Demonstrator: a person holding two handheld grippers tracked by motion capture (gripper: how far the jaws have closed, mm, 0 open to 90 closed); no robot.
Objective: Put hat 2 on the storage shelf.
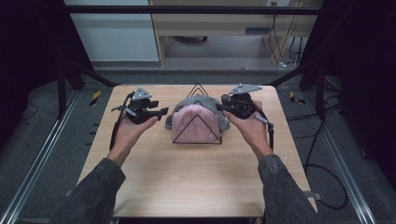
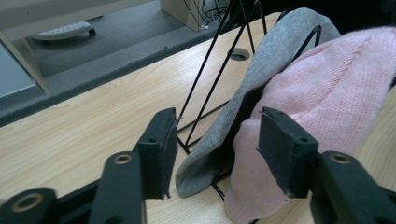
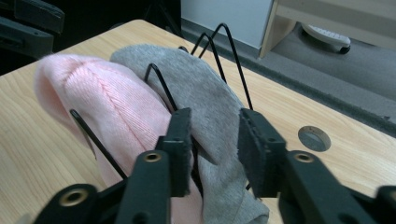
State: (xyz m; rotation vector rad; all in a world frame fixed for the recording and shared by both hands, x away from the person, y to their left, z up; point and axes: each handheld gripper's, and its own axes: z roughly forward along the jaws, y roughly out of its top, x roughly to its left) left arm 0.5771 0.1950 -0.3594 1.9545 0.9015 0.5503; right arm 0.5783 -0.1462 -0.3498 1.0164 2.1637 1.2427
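Hats (image 1: 196,125) drape upright over wire rack (image 1: 198,88), crowns upward.

Dim, even overhead light — dark edges, soft shadows, slight blur

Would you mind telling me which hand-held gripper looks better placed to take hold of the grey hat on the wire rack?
Right, probably. The right hand-held gripper has the grey hat straight ahead between its open jaws; the left hand-held gripper faces both the grey hat's edge and the pink hat.
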